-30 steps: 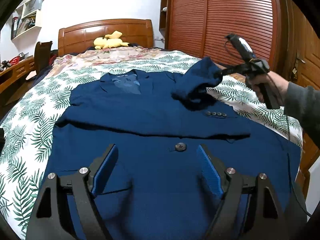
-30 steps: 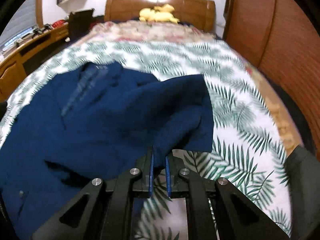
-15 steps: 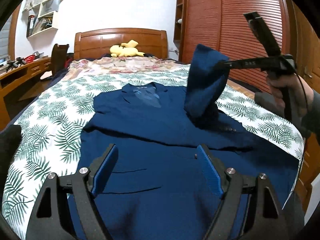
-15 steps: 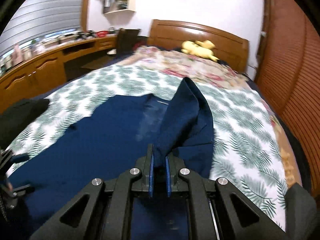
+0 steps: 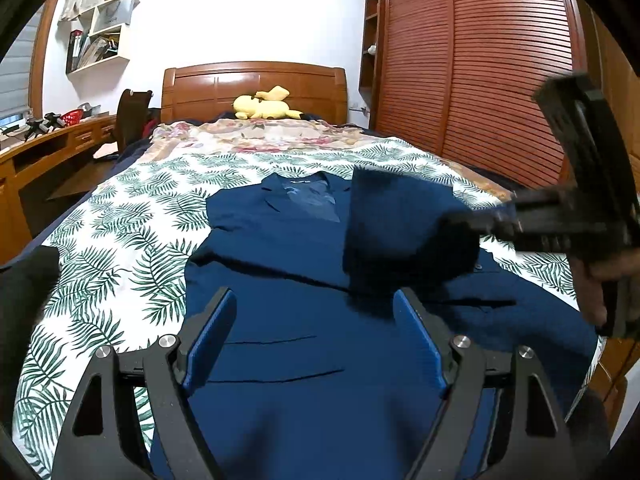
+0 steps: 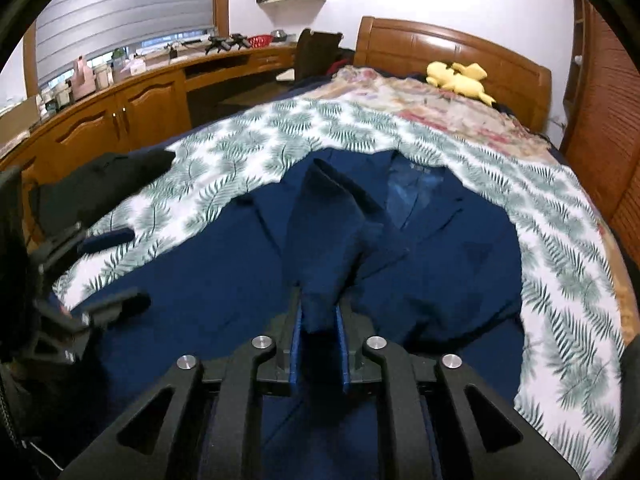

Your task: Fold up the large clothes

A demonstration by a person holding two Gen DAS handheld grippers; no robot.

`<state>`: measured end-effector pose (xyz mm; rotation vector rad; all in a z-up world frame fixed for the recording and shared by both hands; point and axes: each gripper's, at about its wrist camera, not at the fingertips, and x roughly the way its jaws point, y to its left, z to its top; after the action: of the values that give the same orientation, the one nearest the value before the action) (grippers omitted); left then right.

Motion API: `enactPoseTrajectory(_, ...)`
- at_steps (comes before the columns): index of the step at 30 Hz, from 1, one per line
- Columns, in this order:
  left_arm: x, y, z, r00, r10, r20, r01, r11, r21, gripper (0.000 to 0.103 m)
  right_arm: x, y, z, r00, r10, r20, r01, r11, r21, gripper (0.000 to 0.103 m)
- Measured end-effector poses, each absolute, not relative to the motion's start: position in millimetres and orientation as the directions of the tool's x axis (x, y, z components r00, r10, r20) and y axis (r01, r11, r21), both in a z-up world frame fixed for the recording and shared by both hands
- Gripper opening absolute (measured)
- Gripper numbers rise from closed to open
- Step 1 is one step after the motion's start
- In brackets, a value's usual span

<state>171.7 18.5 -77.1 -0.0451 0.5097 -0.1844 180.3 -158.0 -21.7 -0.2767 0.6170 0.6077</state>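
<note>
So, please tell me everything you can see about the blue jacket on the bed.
The blue jacket is navy, of matte woven cloth, with notched lapels and a lighter blue lining at the collar. It lies front up on the leaf-print bedspread, collar toward the headboard. The right tongs pinch one sleeve and hold it lifted over the chest. The left tongs hover open above the lower front.
</note>
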Motion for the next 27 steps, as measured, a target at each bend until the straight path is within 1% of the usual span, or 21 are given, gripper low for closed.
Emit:
enactPoseTrajectory(2,171.9,19.9,-77.5,0.857,-0.184,-0.48,0.16,0.983,-0.091,0.082,174.7,-159.6,-24.9,0.637,0.453,-0.623,-0.605,0.795,-0.041,0.027)
enactPoseTrajectory(5,173.1,19.9,-78.5,0.858,-0.179,-0.482,0.156,0.984,-0.088,0.082,161.9,-163.5,-27.1,0.635,0.454,-0.625,-0.602,0.798,-0.031,0.035)
enactPoseTrajectory(9,173.5,17.3,-80.3,0.857,-0.175,-0.486,0.156,0.985,-0.078,0.082,148.6,-162.5,-30.2,0.643,0.459,-0.613,-0.6,0.8,-0.031,0.043)
enactPoseTrajectory(15,174.5,5.9,-86.2,0.845,-0.184,-0.503,0.172,0.983,-0.07,0.082,138.4,-187.1,-43.8,0.678,0.436,-0.591,-0.547,0.837,-0.009,0.044)
enactPoseTrajectory(21,173.6,-16.3,-90.8,0.829,-0.196,-0.523,0.204,0.978,-0.043,0.082,147.7,-212.9,-70.4,0.692,0.385,-0.611,-0.47,0.882,0.024,0.044)
enactPoseTrajectory(24,173.5,-29.2,-88.4,0.823,-0.203,-0.53,0.224,0.974,-0.025,0.081,151.5,-220.9,-78.3,0.697,0.383,-0.606,-0.449,0.892,0.047,0.044)
enactPoseTrajectory(27,174.9,-44.9,-84.3,0.82,-0.197,-0.538,0.239,0.971,0.008,0.075,150.8,-226.7,-82.4,0.689,0.384,-0.614,-0.445,0.893,0.059,0.044)
